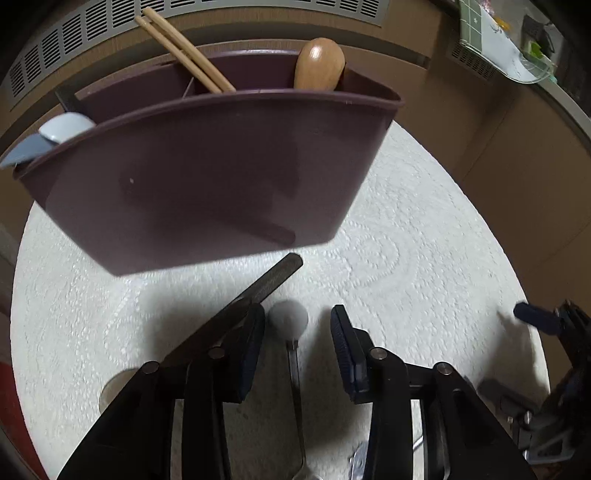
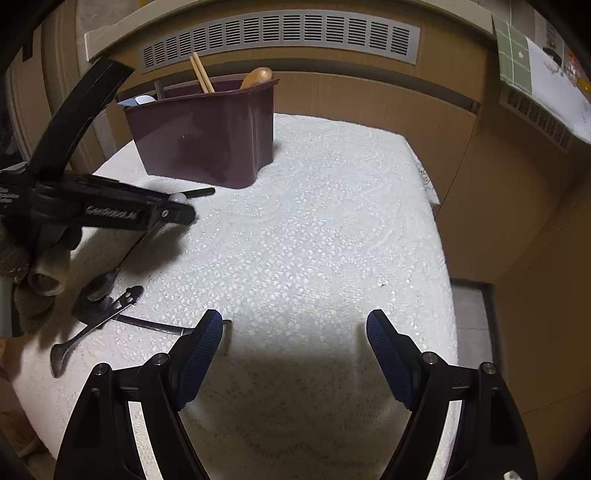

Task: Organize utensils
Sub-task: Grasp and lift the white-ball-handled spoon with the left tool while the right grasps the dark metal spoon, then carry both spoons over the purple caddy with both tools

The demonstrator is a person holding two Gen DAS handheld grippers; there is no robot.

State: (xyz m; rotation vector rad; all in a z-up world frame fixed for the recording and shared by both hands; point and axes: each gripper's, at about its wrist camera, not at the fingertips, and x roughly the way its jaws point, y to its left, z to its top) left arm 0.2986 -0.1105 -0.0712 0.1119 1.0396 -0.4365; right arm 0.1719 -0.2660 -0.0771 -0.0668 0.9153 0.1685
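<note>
A maroon utensil caddy (image 1: 207, 177) (image 2: 207, 136) stands at the back of the white cloth, holding wooden chopsticks (image 1: 184, 51), a wooden spoon (image 1: 319, 64) and a pale spoon (image 1: 64, 125). My left gripper (image 1: 297, 317) (image 2: 181, 214) hangs just in front of it. A metal spoon with a pale ball end (image 1: 288, 319) (image 2: 179, 198) lies between its fingers, with a gap on each side of the thin shaft. A dark flat handle (image 1: 273, 280) (image 2: 199, 192) lies beside the left finger. My right gripper (image 2: 295, 332) is open and empty over bare cloth.
Several dark and metal utensils (image 2: 122, 299) lie at the cloth's left, near a gloved hand (image 2: 40, 266). The white cloth (image 2: 314, 221) covers a small table with edges close on the right and at the front. A wooden wall with a vent (image 2: 280, 35) stands behind the caddy.
</note>
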